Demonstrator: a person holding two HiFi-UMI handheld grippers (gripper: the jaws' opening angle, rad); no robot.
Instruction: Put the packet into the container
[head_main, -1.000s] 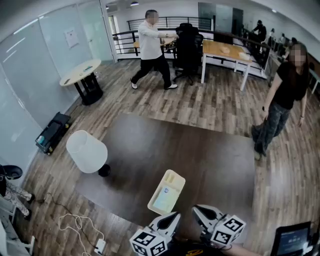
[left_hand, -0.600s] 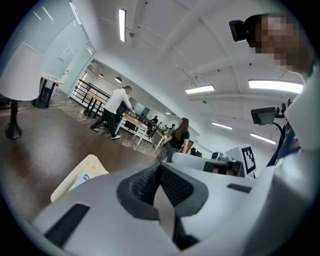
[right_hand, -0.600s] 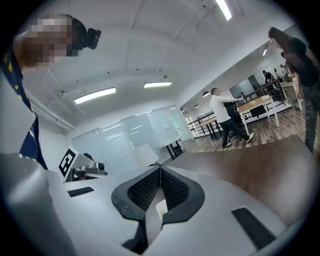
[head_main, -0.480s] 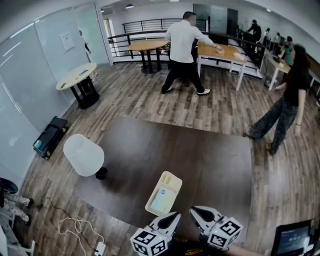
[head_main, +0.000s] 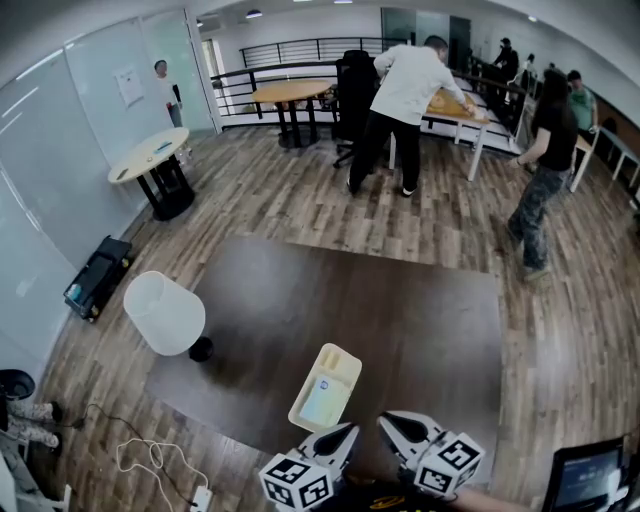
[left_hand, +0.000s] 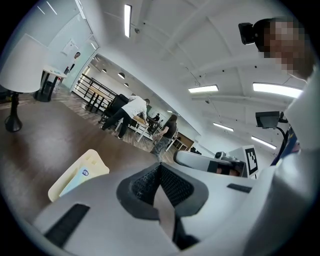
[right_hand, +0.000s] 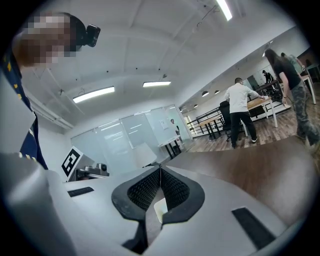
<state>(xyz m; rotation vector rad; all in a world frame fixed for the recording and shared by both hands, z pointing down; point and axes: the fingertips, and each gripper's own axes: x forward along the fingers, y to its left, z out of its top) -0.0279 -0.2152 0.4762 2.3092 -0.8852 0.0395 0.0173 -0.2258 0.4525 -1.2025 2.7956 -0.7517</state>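
We note a white lamp (head_main: 165, 313) standing at the left edge of the dark surface (head_main: 400, 310). On the wood floor (head_main: 290, 205) beyond are a round table (head_main: 148, 160) and, by the glass wall (head_main: 60, 130), a black case (head_main: 97, 277). A white cable (head_main: 150, 455) lies coiled at lower left. A person in a white shirt (head_main: 410, 95) leans at a long table (head_main: 452, 103).

The container (head_main: 326, 387) is seen from steeply above in the head view, closely and low in the left gripper view; the table (head_main: 400, 300) beyond is shared.
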